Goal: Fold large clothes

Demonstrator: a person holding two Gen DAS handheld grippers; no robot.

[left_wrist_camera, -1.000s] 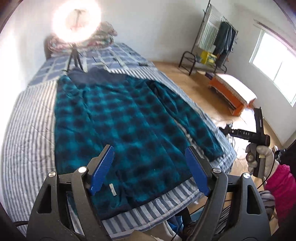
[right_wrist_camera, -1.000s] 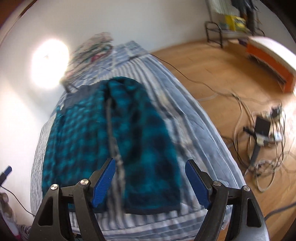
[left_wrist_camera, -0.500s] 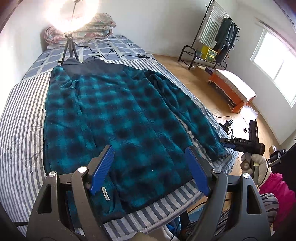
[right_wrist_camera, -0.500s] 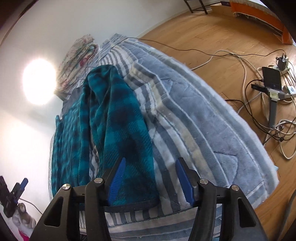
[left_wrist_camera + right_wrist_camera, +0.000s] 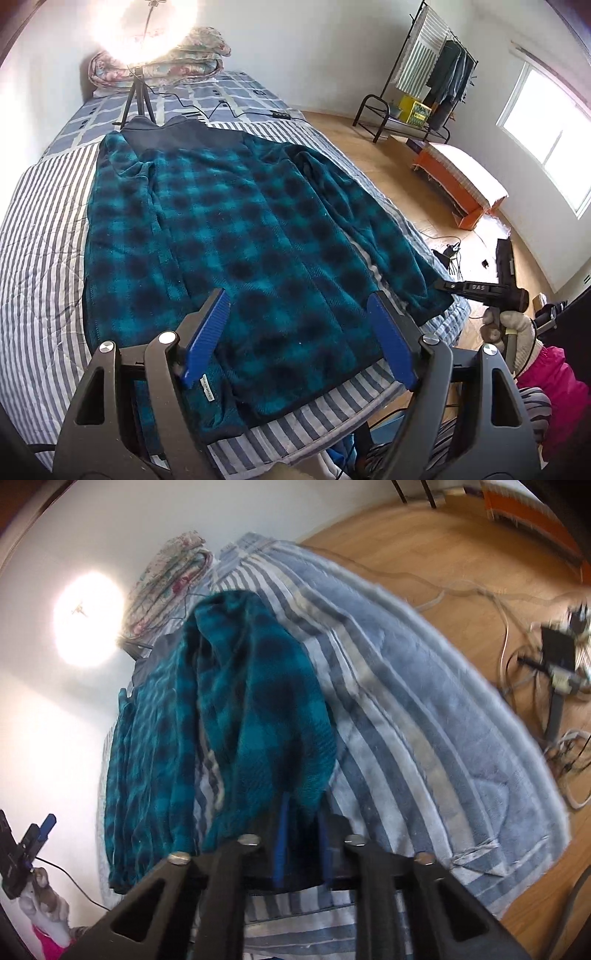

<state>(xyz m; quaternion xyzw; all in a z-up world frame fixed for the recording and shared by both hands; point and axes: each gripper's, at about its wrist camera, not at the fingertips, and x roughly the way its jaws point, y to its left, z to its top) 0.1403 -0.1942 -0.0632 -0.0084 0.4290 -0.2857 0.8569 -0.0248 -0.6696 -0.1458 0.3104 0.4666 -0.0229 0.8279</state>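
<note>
A large teal plaid fleece jacket (image 5: 240, 229) lies spread flat on the striped bed (image 5: 37, 240), collar at the far end. My left gripper (image 5: 297, 295) hovers open over the jacket's near hem with nothing between its blue pads. The jacket's right sleeve (image 5: 258, 701) runs along the bed's edge. My right gripper (image 5: 301, 812) is closing tight on the sleeve's cuff, which is pinched between the pads. From the left wrist view, the right gripper's body (image 5: 502, 291) sits at the bed's corner, held by a gloved hand (image 5: 517, 332).
A ring light on a tripod (image 5: 135, 96) stands on the bed beyond the collar, beside a folded quilt (image 5: 192, 55). A clothes rack (image 5: 432, 85) and an orange bench (image 5: 458, 184) stand on the wooden floor to the right. Cables and a power strip (image 5: 554, 657) lie beside the bed.
My right gripper sank onto the sleeve's end and its jaws went from wide open to shut on the cuff. The left gripper stayed open over the hem.
</note>
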